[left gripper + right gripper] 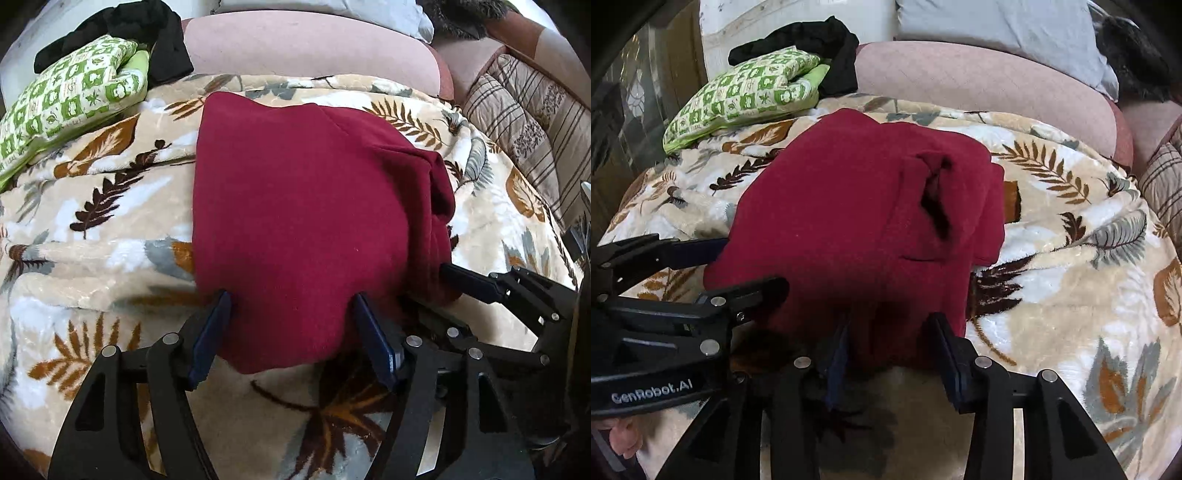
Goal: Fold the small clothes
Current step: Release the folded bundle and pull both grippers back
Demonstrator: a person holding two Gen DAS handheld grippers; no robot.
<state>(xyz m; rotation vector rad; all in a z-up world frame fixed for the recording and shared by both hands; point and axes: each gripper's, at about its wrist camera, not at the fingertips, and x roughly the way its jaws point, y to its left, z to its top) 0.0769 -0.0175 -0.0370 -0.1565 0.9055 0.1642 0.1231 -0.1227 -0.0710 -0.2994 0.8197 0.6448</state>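
Two tools meet at the near hem of a dark red garment (314, 206) that lies folded on a leaf-patterned blanket (92, 229). Left tool (291, 306) stands spread, its blue-padded fingers (212, 332) straddling the cloth's near edge, the fabric bulging down between them without being pinched. Right tool (890, 325) is likewise spread, its two fingers set on either side of the garment's near right corner, with the cloth lying in the gap; its left finger sits in shadow, so contact there is hard to judge. Seen from the left tool, the right tool's finger pokes in from the right and touches the bunched, layered side of the garment. Seen from the right tool, the left tool's black linkage, lettered GenRobot.AI, crowds in from the left and hides part of the hem. Ahead of both tools the garment spreads away, smooth on its left half, with a dark open fold in its right half. Beyond it to the left rests a green-and-white patterned cushion (746, 92), with black clothing (816, 44) heaped just behind and touching it. Straight ahead runs a pink padded sofa back (979, 77), a pale grey pillow (997, 26) above it. Off to the far right lies a brown striped cushion (524, 122).
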